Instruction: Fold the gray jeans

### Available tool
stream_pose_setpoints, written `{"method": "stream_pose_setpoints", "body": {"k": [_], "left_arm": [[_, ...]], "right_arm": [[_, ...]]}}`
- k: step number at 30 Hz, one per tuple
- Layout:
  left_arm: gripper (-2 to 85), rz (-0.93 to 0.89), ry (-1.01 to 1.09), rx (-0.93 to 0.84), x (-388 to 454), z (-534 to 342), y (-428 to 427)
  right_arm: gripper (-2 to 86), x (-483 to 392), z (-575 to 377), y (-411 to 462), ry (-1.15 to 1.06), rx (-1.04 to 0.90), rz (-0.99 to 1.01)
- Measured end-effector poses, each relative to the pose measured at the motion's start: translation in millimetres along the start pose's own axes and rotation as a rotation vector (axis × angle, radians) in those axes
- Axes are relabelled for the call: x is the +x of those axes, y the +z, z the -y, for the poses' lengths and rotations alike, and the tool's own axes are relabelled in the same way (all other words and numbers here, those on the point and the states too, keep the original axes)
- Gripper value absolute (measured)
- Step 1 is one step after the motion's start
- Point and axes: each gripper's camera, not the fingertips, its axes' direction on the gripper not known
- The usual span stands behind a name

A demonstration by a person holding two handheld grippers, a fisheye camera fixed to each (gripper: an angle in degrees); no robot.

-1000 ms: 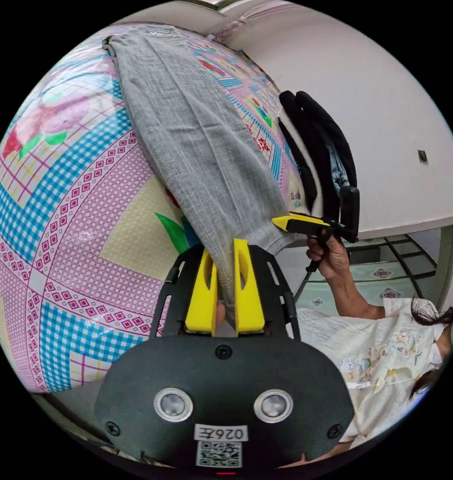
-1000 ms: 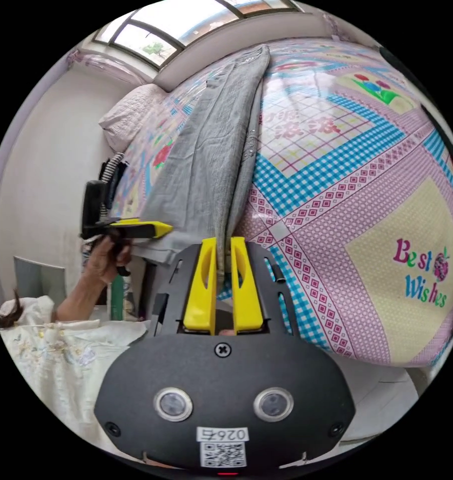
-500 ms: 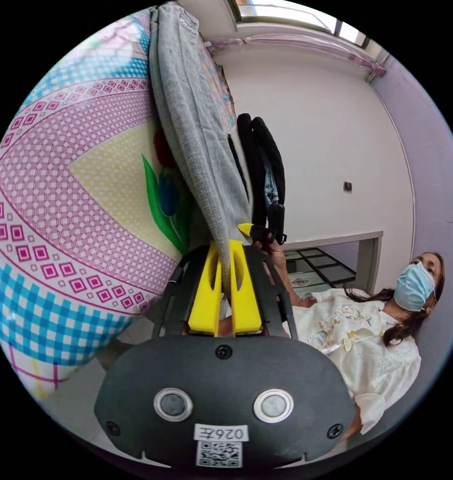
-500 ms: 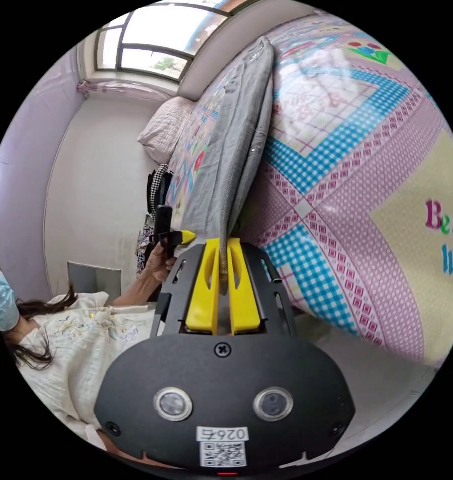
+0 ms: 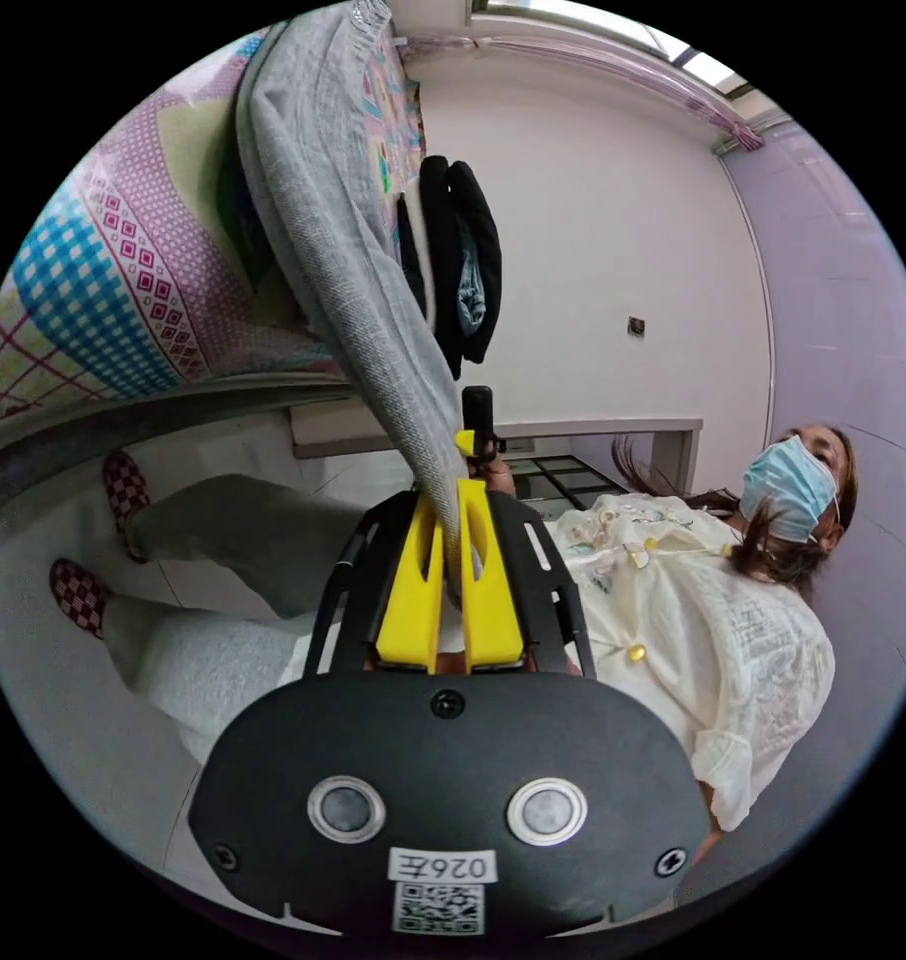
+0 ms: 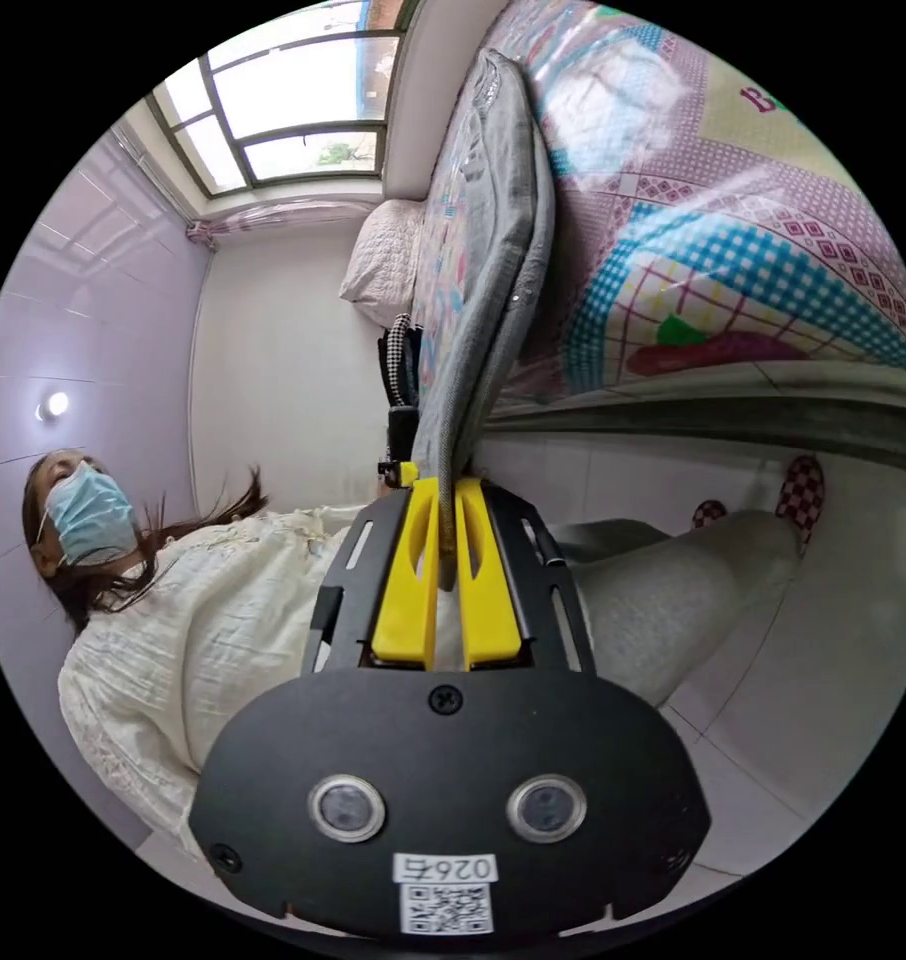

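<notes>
L gripper [image 5: 451,500]: yellow jaws pressed together on the hem end of the gray jeans [image 5: 353,260], cloth pinched between them and running taut up & away to the bed. R gripper [image 6: 441,500]: same, jaws clamped on the jeans' [image 6: 493,250] edge, fabric coming straight out from between the tips.

Jeans lie lengthwise on the bed; far part rests on the patterned bedsheet [image 5: 103,260], near end lifted off the bed edge and held in the air by both grippers. In the right gripper view they read as a long gray strip over the pink/blue checked sheet [image 6: 733,230], a pillow [image 6: 388,265] to their left near the far wall, window [image 6: 283,100] above it.

In the left gripper view the other gripper [image 5: 476,425] sits just beyond the jeans' held end, w/ a hand on it; in the right gripper view the opposite one [image 6: 401,455] shows the same way, just left of the cloth. Can't tell their jaw gap from these angles.

Person in a cream blouse [image 5: 693,640] & face mask stands close behind the grippers, light trousers [image 6: 673,600] and checked slippers [image 5: 78,595] on the tiled floor [image 6: 853,650]. Dark clothes [image 5: 463,260] hang on the wall right of the bed.
</notes>
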Motion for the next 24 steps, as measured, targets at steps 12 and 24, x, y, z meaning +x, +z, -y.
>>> {"method": "stream_pose_setpoints", "body": {"k": [12, 24], "left_arm": [[0.6, -0.182, 0.192, 0.076, 81, 58, -60], [1.6, -0.132, 0.106, 0.276, 50, 239, -125]], "right_arm": [[-1.3, -64, 44, -43, -0.136, 0.16, 0.323], [-1.1, -39, 287, -46, -0.111, 0.221, 0.242]]}}
